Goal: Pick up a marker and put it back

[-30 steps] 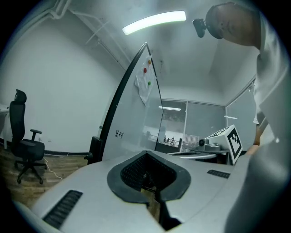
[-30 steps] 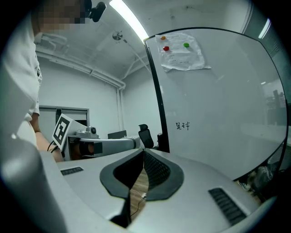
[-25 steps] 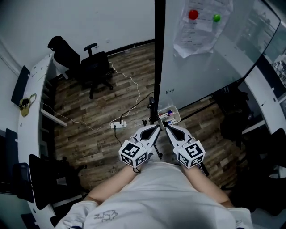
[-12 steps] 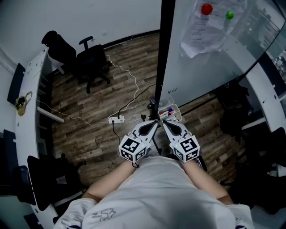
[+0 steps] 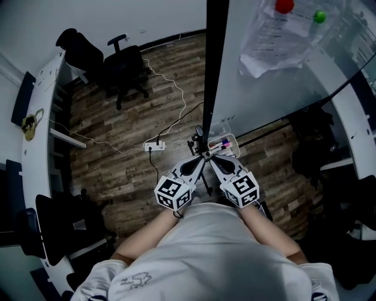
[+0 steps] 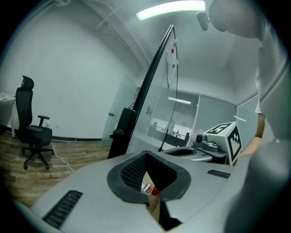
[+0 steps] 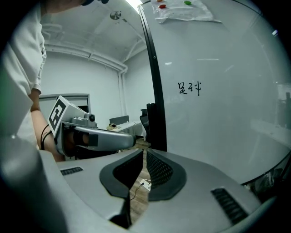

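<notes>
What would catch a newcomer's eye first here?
The left gripper and right gripper sit side by side, jaws shut, pointing at a small tray of markers at the foot of the whiteboard. Up on the board, a red magnet and a green magnet pin papers.

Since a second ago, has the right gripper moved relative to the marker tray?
Yes, slightly. In the head view the right gripper, its jaws shut, has drawn in toward the marker tray below the whiteboard and closer to the left gripper.
</notes>
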Tool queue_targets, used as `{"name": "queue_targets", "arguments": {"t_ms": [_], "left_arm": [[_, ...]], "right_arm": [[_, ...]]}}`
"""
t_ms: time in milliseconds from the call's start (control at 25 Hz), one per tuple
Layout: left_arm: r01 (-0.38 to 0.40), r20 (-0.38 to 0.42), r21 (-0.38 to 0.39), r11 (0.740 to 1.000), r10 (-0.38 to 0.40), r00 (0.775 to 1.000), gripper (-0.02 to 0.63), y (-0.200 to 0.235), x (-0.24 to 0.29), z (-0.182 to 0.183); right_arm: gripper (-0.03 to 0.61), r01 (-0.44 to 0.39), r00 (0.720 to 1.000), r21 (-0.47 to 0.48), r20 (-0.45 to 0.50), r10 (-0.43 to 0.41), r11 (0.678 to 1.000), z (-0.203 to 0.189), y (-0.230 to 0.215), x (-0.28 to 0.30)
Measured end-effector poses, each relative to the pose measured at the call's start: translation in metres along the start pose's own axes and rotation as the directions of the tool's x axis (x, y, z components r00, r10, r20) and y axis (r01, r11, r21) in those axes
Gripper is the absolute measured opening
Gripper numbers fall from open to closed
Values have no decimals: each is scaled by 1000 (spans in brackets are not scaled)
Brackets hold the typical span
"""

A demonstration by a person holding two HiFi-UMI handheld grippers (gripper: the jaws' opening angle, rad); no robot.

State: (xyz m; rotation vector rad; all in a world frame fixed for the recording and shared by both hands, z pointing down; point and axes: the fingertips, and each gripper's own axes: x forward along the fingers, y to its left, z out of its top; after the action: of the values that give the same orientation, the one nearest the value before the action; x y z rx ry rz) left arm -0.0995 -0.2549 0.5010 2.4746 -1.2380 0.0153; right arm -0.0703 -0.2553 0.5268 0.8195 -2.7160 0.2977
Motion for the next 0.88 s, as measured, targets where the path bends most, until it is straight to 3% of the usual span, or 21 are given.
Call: {"name": "queue_targets", "arguments": {"t_ms": [360,520,880], "left_arm": [[-61,-9,-40,997,61,998,6,13,8,-10],[-80,-16,-59,995,79,997,6,20,9,-15],[-101,-25,-73,992,100,995,6,32,12,-18]], "right_arm": [[17,-39,998,-55,-54,36,998,-12,-5,14],[83,-50,995,-63,-84,45,997,-15,-3,23],[123,-34,992,-84,-127,23,996,-23,-12,39]]}}
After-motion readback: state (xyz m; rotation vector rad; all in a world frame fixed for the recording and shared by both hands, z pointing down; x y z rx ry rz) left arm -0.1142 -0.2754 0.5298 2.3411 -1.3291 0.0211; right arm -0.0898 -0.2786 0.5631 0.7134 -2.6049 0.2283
